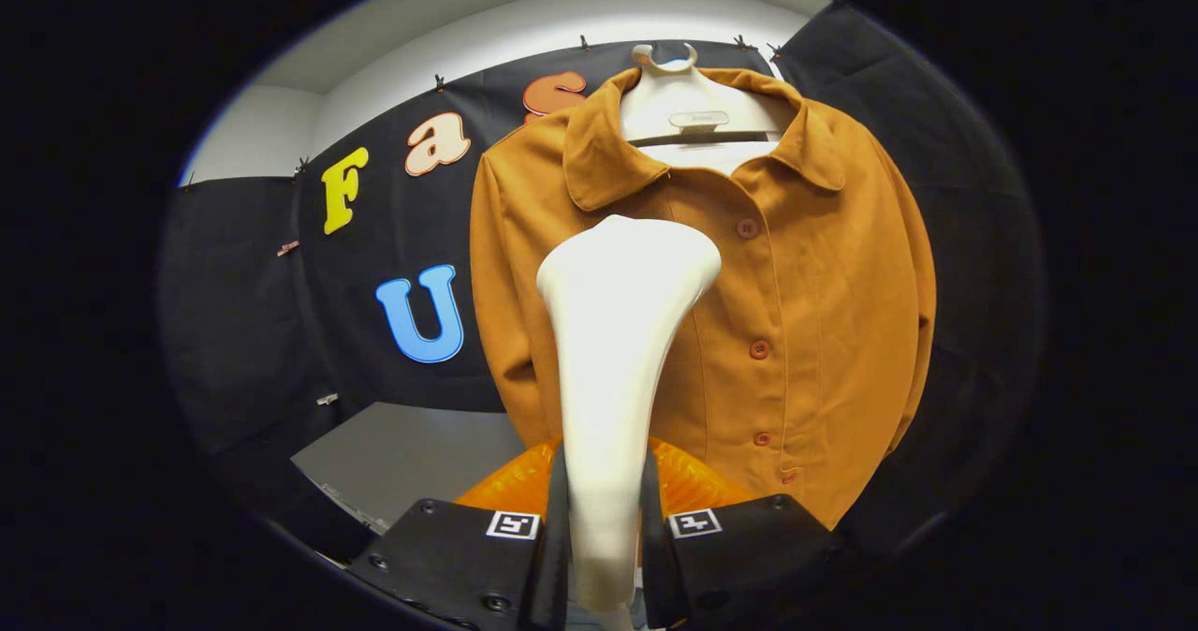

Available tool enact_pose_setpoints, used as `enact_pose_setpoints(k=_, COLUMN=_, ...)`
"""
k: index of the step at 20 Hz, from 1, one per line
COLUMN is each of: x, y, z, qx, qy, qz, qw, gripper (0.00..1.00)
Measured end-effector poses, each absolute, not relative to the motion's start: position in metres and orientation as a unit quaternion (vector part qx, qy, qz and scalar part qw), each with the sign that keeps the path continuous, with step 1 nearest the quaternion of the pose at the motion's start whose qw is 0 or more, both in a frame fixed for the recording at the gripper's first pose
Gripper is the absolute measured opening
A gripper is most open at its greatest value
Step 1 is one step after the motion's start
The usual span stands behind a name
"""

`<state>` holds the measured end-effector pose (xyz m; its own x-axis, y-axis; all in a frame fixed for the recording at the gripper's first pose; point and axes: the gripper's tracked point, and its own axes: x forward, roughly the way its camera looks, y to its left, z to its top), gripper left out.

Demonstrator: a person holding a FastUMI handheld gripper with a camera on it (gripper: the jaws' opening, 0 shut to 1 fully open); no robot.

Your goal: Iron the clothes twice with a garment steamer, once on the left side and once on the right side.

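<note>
Since the hand-held gripper already has both fingers clamped on the neck of the white garment steamer, the grab is sorted and it's all about the pass now. That steamer stands upright between the fingers, its wide head up near the chest of the orange-brown jacket, over the panel that sits on the letter-wall side of the button row. I can't tell if the head is actually touching the cloth or just hovering in front of it.

The jacket hangs buttoned up on a white hanger against the black booth wall, with a bit of grey counter showing lower down beside it. There's also something ribbed and orange right behind the fingers, no idea what it is.

My take on doing this stroke well: keep the head flat to the fabric and draw it straight down that panel at a steady pace, staying clear of the buttons so the head doesn't snag. A hanging jacket will swing if you push, so go light. Don't let the steamer twist in the grip, that tapered neck looks slippery. Then repeat on the other panel, past the buttons.
</note>
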<state>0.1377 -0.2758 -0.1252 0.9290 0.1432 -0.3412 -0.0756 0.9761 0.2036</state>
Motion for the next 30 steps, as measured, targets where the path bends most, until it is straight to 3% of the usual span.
enact_pose_setpoints(k=9, x=0.141, y=-0.286, z=-0.202, qx=0.119, qy=0.257, qz=0.090, qw=0.955, gripper=0.35)
enact_pose_setpoints(k=23, x=0.095, y=-0.290, z=-0.323, qx=0.137, qy=0.388, qz=0.062, qw=0.909, gripper=0.36)
enact_pose_setpoints(k=30, x=0.064, y=-0.288, z=-0.330, qx=0.136, qy=0.411, qz=0.049, qw=0.900, gripper=0.36)
